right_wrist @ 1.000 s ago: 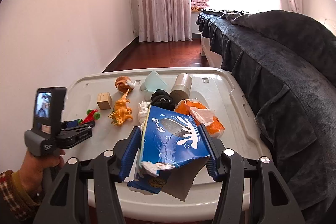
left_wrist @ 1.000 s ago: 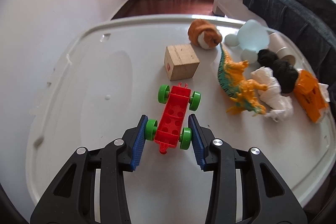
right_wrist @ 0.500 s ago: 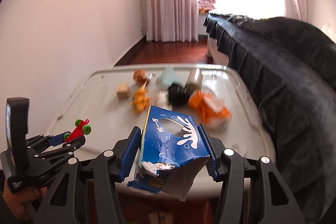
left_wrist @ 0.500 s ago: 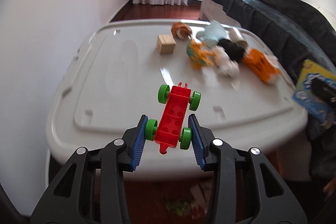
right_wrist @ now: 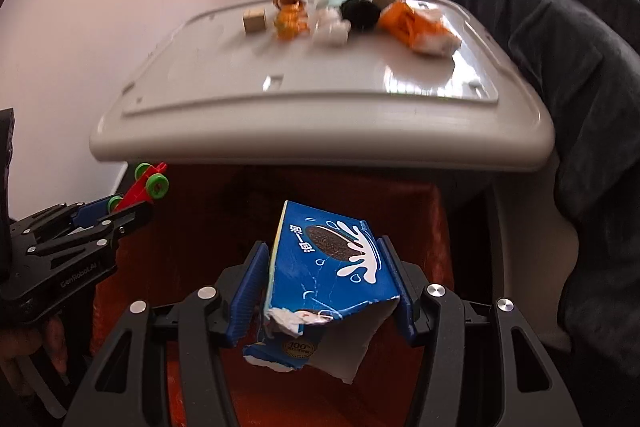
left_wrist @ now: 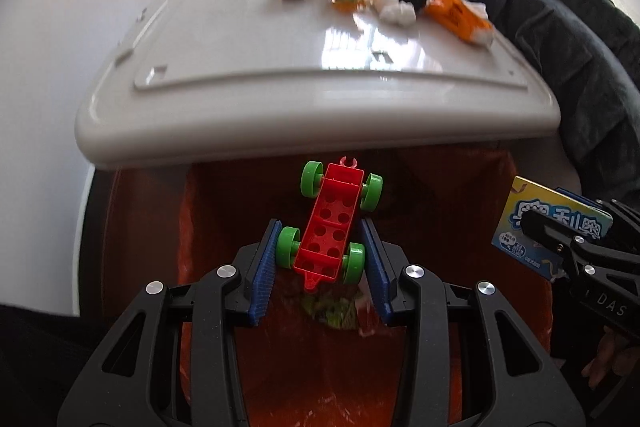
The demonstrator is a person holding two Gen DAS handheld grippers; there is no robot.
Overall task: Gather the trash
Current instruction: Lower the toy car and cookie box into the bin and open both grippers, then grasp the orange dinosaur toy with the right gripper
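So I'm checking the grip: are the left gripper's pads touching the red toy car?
Touching. In the left wrist view, both blue pads of the left gripper press against the red toy car's rear green wheels.

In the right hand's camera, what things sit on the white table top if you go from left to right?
wooden block → orange dinosaur → white tissue wad → black cloth → orange wrapper
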